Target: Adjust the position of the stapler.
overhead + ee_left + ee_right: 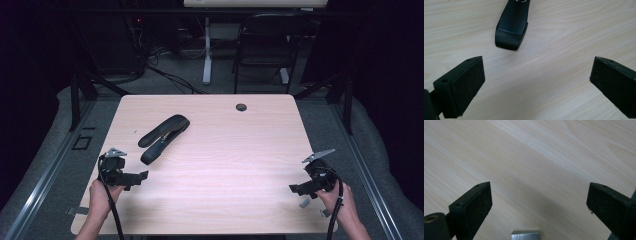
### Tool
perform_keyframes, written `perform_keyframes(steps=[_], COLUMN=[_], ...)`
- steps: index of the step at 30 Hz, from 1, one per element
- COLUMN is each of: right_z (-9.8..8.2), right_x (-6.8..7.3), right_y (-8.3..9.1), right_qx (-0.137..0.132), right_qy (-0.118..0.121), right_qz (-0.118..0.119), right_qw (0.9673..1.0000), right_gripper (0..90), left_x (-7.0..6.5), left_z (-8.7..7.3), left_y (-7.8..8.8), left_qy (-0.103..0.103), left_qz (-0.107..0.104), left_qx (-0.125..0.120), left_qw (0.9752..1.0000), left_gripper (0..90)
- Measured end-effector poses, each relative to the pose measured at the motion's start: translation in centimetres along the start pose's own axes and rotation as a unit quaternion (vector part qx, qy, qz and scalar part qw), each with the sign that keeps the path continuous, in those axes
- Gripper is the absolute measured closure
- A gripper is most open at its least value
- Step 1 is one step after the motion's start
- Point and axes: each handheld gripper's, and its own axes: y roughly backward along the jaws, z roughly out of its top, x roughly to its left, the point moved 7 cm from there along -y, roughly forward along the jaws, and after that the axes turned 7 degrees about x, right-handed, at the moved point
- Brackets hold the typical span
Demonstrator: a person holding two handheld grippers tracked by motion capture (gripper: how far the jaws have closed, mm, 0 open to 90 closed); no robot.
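The setting is a recording lab or studio. A pale wood-grain counter stands on grey carpet, enclosed by black curtains. Behind the counter are a black folding chair, loose floor cables and the white leg of a second desk.

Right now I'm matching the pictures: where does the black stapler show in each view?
High view: stapler left of centre on the table, lying open.
Left gripper view: its near end at top, left of centre, ahead of the open fingers.
Right gripper view: not in it.
Shared landmark: the pale wood tabletop.
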Motion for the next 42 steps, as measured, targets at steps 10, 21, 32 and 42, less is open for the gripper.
perform_keyframes(steps=[10, 21, 32, 42], right_z=[0.2, 0.5, 0.7, 0.7], right_x=[0.1, 0.3, 0.4, 0.4], right_y=[-0.6, -0.9, -0.9, -1.0], right_qx=[0.015, 0.024, 0.024, 0.021], right_qy=[0.008, 0.012, 0.016, 0.017], right_qz=[0.0, -0.001, 0.001, 0.0], right_qw=[0.9999, 0.9996, 0.9996, 0.9996], right_gripper=[6.7, 6.8, 6.9, 7.0], left_x=[1.1, 2.4, 2.7, 3.1], left_z=[1.6, 3.5, 5.2, 6.2], left_y=[-0.4, -0.8, -1.7, -3.0], left_qy=[0.002, 0.011, 0.005, -0.001], left_qz=[-0.016, -0.018, -0.005, 0.002], left_qx=[-0.021, -0.044, -0.058, -0.048], left_qw=[0.9997, 0.9988, 0.9983, 0.9988], left_gripper=[0.0, 0.0, 0.0, 0.0])
